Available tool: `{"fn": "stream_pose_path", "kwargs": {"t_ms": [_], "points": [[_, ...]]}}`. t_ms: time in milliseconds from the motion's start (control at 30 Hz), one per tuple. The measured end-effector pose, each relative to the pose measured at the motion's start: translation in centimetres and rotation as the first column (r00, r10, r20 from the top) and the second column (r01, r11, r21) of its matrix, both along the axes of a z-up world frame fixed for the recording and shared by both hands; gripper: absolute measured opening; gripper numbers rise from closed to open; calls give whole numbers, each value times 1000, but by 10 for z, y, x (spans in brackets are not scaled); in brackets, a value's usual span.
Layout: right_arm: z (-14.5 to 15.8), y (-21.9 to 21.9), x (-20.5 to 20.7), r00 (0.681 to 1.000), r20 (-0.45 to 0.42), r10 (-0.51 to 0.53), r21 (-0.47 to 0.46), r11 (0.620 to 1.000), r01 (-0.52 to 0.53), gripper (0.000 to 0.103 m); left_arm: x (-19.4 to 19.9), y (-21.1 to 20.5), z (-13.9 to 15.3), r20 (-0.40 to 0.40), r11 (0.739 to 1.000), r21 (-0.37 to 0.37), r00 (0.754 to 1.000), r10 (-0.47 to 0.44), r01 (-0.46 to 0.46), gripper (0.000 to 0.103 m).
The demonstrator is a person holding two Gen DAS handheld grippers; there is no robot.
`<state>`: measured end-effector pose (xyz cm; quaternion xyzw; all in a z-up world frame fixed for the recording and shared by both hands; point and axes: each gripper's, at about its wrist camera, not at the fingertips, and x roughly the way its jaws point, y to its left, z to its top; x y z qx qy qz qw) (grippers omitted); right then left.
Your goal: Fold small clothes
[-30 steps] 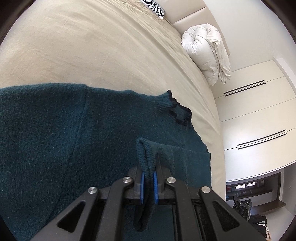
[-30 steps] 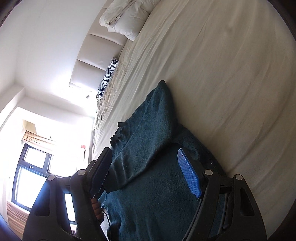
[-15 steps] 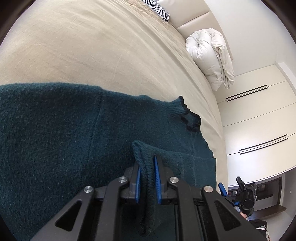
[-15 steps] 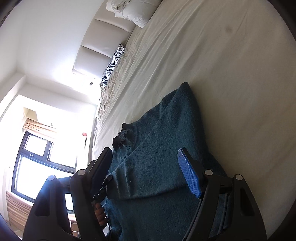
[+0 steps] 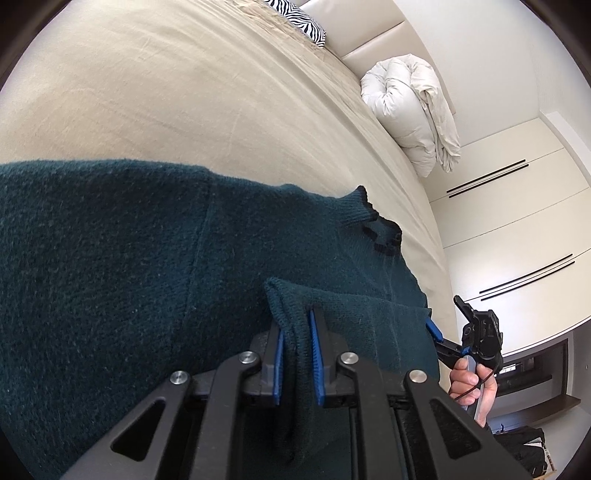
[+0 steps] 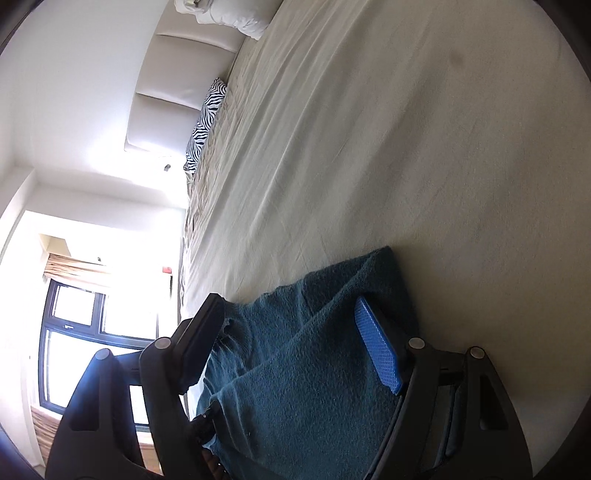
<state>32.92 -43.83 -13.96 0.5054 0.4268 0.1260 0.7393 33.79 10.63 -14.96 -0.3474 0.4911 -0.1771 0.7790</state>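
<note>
Left tongs (image 5: 297, 363) clamped on a raised fold of the dark teal sweater (image 5: 122, 266), blue pads (image 5: 316, 360) pinching the knit. Sweater spread flat on the beige bed (image 5: 166, 92), collar at far right. Right tongs (image 6: 303, 343) wide apart, poised above the sweater's near end, gripping nothing. Rolled white duvet (image 5: 406, 107) and zebra pillow (image 5: 299, 16) far off by the headboard.

A beige-sheeted bed (image 5: 166, 92) is backed by a padded headboard (image 6: 166, 107); a rolled white duvet (image 5: 406, 110) and zebra pillow (image 6: 205, 125) are seen, with white wardrobes (image 5: 517, 229) and a bright window (image 6: 77, 321).
</note>
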Motion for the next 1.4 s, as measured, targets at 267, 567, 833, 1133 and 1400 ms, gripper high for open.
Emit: {"fn": "stream_pose_path", "kwargs": {"t_ms": [267,567,833,1133,1400], "points": [[7,19,-101,996,72,54,76,995,-60,73,-16,11,14,31,999,-37,999,23,-22,46],[33,41,-215,993,117,3,145,989,-20,75,-139,104,48,123,950,-154,948,292,-273,75],[36,120,-270,993,92,79,152,984,-92,75,-260,269,14,-24,601,-349,648,761,-719,76],[62,179,-279,985,104,141,117,981,-153,75,-266,323,-19,-147,396,-432,496,856,-810,73],[67,200,-276,982,89,166,101,979,-175,75,-255,342,-29,-169,253,-421,349,922,-871,39]]}}
